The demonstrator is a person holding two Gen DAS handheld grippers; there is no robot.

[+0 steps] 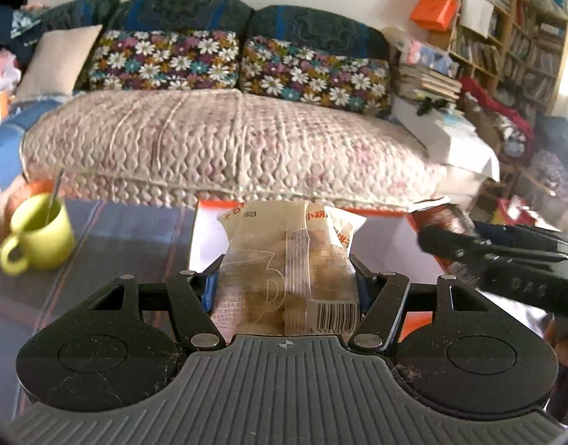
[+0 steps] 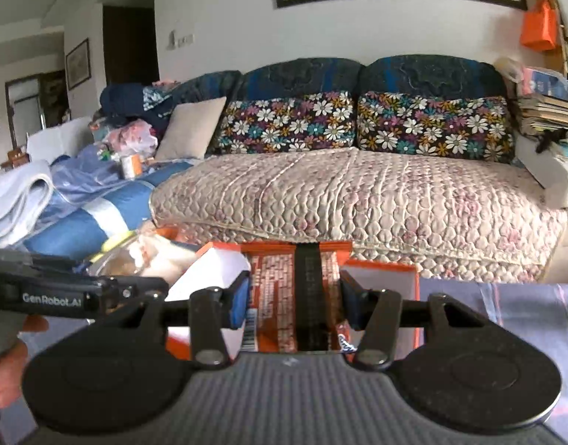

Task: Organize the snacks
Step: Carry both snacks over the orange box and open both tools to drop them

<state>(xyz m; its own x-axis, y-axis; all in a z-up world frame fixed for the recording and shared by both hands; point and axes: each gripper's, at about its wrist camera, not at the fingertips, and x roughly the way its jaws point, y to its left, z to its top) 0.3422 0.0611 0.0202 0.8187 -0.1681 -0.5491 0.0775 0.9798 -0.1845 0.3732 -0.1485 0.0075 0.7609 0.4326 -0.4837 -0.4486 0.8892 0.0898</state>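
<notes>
Left tool (image 1: 285,278): I clench the pale snack packet (image 1: 289,259); the slippery film may slide out.
Right tool (image 2: 295,296): I clench the orange snack packet (image 2: 280,296); the two tools may collide over the orange box (image 1: 387,244).

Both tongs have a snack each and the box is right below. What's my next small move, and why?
Probably lower the left tongs and set the clear packet into the orange box: it is gripped and hangs just above the box's white inside.
</notes>
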